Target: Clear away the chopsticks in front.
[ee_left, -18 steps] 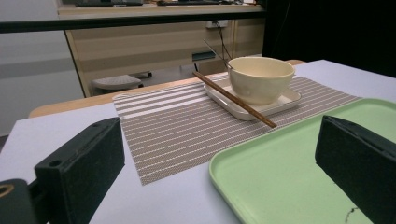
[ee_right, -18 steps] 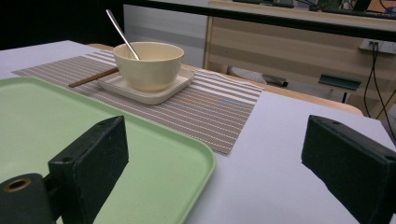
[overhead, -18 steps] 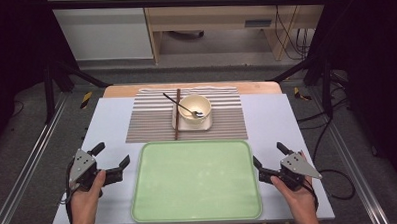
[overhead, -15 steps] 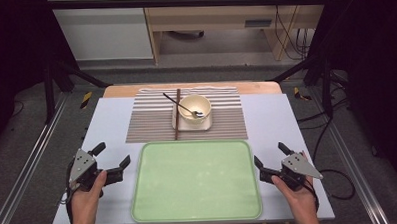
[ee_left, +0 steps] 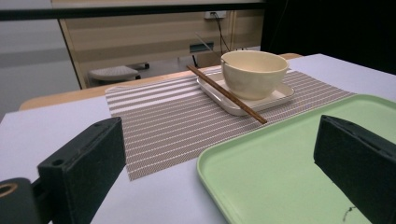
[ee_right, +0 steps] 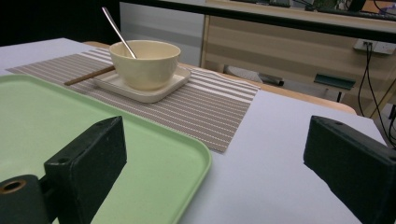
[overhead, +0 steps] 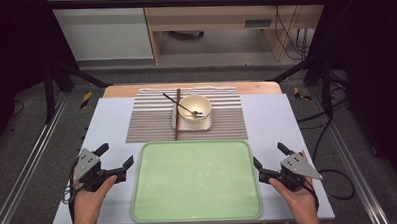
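A pale green tray (overhead: pixel 197 192) lies empty at the table's near middle. Behind it, a cream bowl (overhead: pixel 195 108) with a metal spoon (overhead: pixel 182 107) in it stands on a small square plate (overhead: pixel 179 124). Brown chopsticks (overhead: pixel 177 115) rest along the plate's left side, all on a striped placemat (overhead: pixel 147 124). My left gripper (overhead: pixel 116 156) sits open just left of the tray, nothing between its jaws. My right gripper (overhead: pixel 269 155) sits open just right of the tray, also with nothing in it. From the left gripper (ee_left: pixel 219 140), the tray (ee_left: pixel 289 158), bowl (ee_left: pixel 254 72) and chopsticks (ee_left: pixel 226 93) lie ahead; from the right gripper (ee_right: pixel 217 140), the tray (ee_right: pixel 70 121) and bowl (ee_right: pixel 144 63).
The grey-white tabletop (overhead: pixel 111 120) has bare strips left and right of the placemat. A wooden edge (overhead: pixel 120 89) runs along the table's far side. Black frame posts (overhead: pixel 48 82) stand at the far corners, with a wooden desk (overhead: pixel 208 16) and cables beyond.
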A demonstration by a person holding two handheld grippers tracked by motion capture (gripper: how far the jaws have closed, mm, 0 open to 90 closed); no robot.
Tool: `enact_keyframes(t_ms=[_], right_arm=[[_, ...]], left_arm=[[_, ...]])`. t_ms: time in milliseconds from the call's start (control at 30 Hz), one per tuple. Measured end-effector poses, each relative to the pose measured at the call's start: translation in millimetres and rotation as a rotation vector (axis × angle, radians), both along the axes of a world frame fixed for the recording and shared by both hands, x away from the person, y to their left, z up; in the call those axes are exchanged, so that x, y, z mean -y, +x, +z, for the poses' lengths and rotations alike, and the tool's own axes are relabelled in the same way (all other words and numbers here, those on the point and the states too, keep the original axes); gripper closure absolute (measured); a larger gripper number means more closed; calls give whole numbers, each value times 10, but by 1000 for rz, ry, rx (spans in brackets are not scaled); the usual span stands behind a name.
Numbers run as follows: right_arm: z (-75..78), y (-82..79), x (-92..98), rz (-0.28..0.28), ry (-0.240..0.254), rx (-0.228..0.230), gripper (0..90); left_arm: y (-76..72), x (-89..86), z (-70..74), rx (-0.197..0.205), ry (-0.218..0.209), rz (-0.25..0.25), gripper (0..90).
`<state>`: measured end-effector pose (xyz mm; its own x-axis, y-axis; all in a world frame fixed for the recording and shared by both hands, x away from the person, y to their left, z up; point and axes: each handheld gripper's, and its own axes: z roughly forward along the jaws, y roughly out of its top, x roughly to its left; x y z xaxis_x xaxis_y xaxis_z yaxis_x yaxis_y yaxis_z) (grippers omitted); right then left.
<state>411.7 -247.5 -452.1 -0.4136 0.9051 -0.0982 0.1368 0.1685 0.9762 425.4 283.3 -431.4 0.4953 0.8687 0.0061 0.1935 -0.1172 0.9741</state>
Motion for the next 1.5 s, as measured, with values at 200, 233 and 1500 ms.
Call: enact_keyframes(t_ms=[200,233,1500], right_arm=[[35,-49,5,14,15,12,56],[35,-49,5,14,15,12,56],[-2,-134,-31,-13,-42,-16,79]], left_arm=[[-55,63,32,32,5,-34,19],[-57,77,32,32,9,-37,19],[807,915,255,-175,205,-78,131]])
